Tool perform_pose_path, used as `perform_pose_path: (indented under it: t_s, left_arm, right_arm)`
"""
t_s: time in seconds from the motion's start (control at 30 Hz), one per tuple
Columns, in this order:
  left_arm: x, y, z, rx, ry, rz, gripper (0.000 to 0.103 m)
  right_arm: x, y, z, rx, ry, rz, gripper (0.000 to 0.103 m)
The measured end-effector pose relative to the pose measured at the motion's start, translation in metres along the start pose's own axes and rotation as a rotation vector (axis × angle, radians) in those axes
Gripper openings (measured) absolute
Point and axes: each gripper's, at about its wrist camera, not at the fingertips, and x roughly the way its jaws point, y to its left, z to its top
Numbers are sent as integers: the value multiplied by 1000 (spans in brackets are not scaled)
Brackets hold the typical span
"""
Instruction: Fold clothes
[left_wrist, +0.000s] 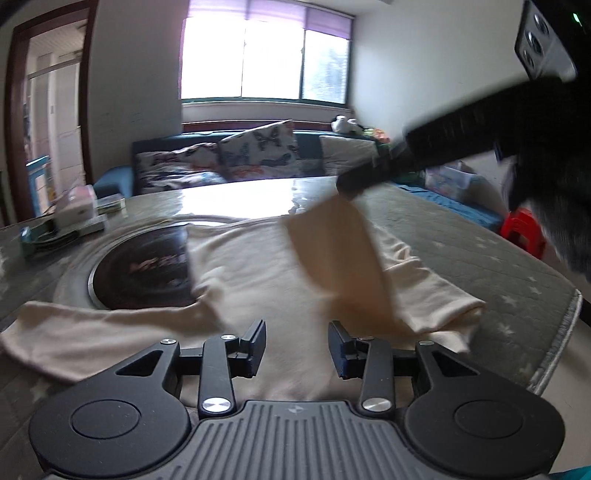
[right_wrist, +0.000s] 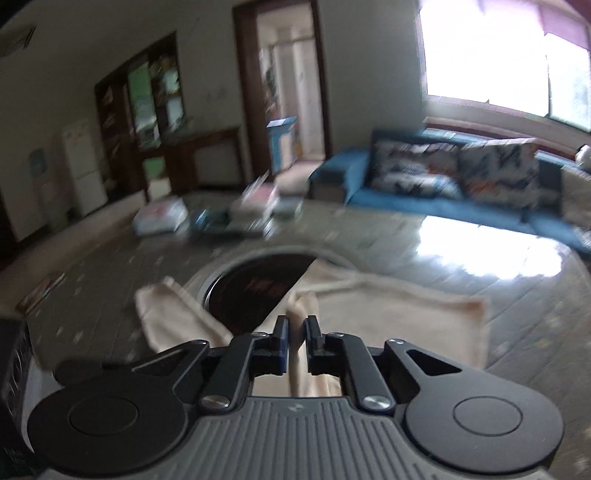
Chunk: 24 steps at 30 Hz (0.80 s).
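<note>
Cream garment (right_wrist: 295, 332) — in right claw (right_wrist: 296, 341)

Item, my left view: cream garment (left_wrist: 258, 266) spread on grey table (left_wrist: 480, 251), partly covering a round dark inset (left_wrist: 144, 273). My left gripper (left_wrist: 297, 341) hangs parted above it, empty. My right gripper (left_wrist: 354, 184) lifts one corner.

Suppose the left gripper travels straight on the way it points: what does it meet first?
Probably the cream long-sleeved cotton top spread on the table; the left gripper, jaws open and empty, points down at its body. Depth is uncertain.
</note>
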Motion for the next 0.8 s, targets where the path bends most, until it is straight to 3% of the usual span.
perform_pose_path:
  t_s: [0.17,0.37,0.53,0.67,0.8]
  left_arm:
    - [-10,14,-2,-23,-3,35,40]
    - [-7,22,3,-35,-10,61,40]
    - [8,28,3,-41,42,101,40]
    - [18,31,2,-26,80,135,40]
    - [20,30,5,-11,89,125,40]
  right_arm:
    - [1,3,-16,-48,56,14,15]
    - [-3,-45,-51,-20,153,-120,15]
    - [-7,-81,-70,-28,184,-206,15]
    - [-2,-96,-70,-54,184,-184,15]
    - [13,-95,-65,-172,187,-120,17]
